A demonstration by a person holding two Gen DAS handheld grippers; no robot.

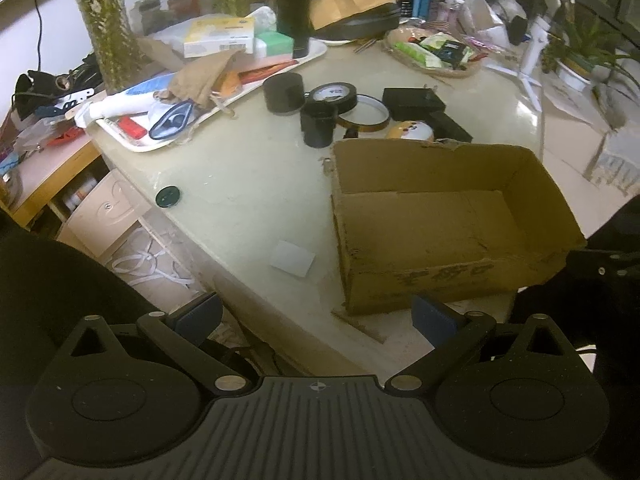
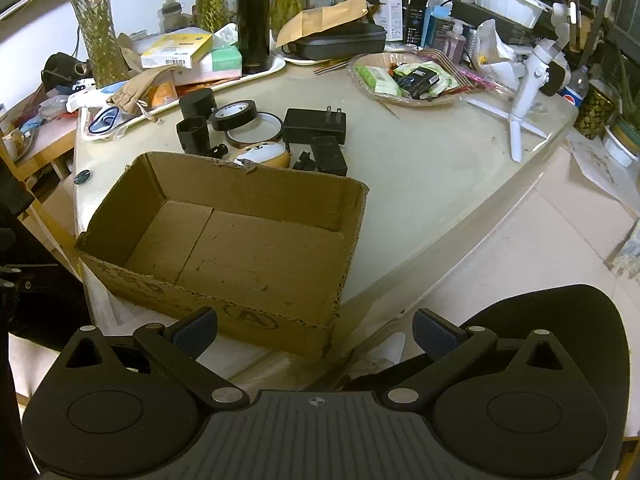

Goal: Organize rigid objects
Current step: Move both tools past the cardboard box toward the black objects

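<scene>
An empty open cardboard box [image 1: 440, 220] [image 2: 224, 240] sits at the near edge of the pale table [image 1: 248, 184] [image 2: 440, 168]. Behind it lie a black round container [image 1: 283, 93] [image 2: 197, 102], a black cup [image 1: 318, 124] [image 2: 193, 134], a black tape roll [image 1: 334, 96] [image 2: 234, 115], an amber tape ring [image 1: 366, 117] [image 2: 253, 129], a yellow-white rounded toy [image 1: 410, 131] [image 2: 262, 153], a black plug adapter [image 1: 412, 102] [image 2: 315, 125] and a small black block [image 1: 450, 125] [image 2: 329, 155]. My left gripper [image 1: 316, 318] and right gripper [image 2: 316, 326] are open, empty, in front of the box.
A cluttered white tray [image 1: 132, 145] [image 2: 256, 74] holds boxes and a tall black flask [image 1: 294, 8] [image 2: 253, 20]. A snack basket [image 1: 436, 56] [image 2: 404, 80], a white tripod gimbal [image 2: 528, 80], glass vases [image 1: 104, 20], a green button [image 1: 168, 197] and a white card [image 1: 292, 259] are around.
</scene>
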